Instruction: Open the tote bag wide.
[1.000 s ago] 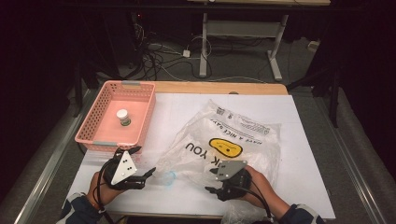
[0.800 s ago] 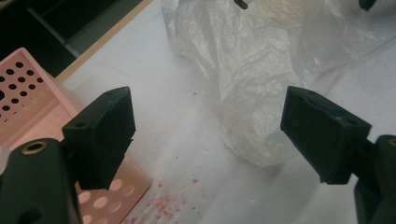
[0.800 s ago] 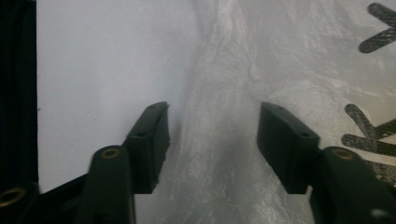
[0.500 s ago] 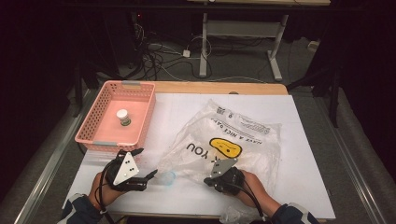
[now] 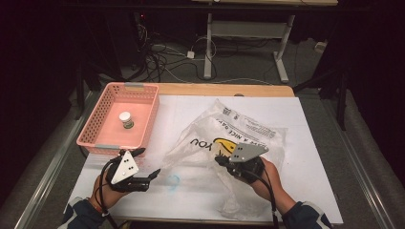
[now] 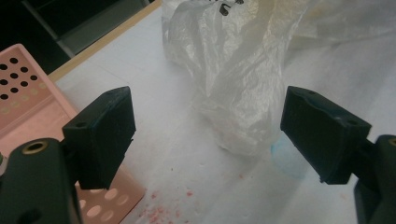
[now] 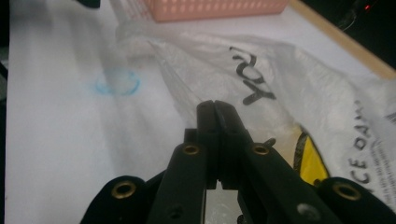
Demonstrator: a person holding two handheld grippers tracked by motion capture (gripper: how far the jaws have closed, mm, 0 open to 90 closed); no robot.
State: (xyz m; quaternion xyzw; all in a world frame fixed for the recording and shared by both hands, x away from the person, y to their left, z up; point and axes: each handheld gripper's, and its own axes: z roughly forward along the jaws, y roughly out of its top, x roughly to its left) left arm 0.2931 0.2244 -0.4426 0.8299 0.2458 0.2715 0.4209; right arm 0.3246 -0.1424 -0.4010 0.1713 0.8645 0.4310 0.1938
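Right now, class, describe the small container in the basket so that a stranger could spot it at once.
Start at the white-covered table and find the pink perforated basket at its far left corner. Inside, on the basket floor, stands a small jar. Its white cap and dark label mark it out; the crumpled clear plastic bag lies outside the basket.

The plastic bag (image 5: pixel 239 138) is thin, crinkled film, see-through and faintly glossy, with black and yellow print on it. Under it the table cover (image 5: pixel 310 157) looks like matt white paper, smooth, marked with a pale blue ring and reddish specks. A strip of bare wood (image 5: pixel 224 89) shows at the far edge. The pink basket (image 5: pixel 98 126) is moulded plastic, perforated, with a dull sheen. The left gripper (image 6: pixel 205 135) has matt black plastic jaws; the right gripper (image 7: pixel 215 109) adds brass-coloured metal rivets.
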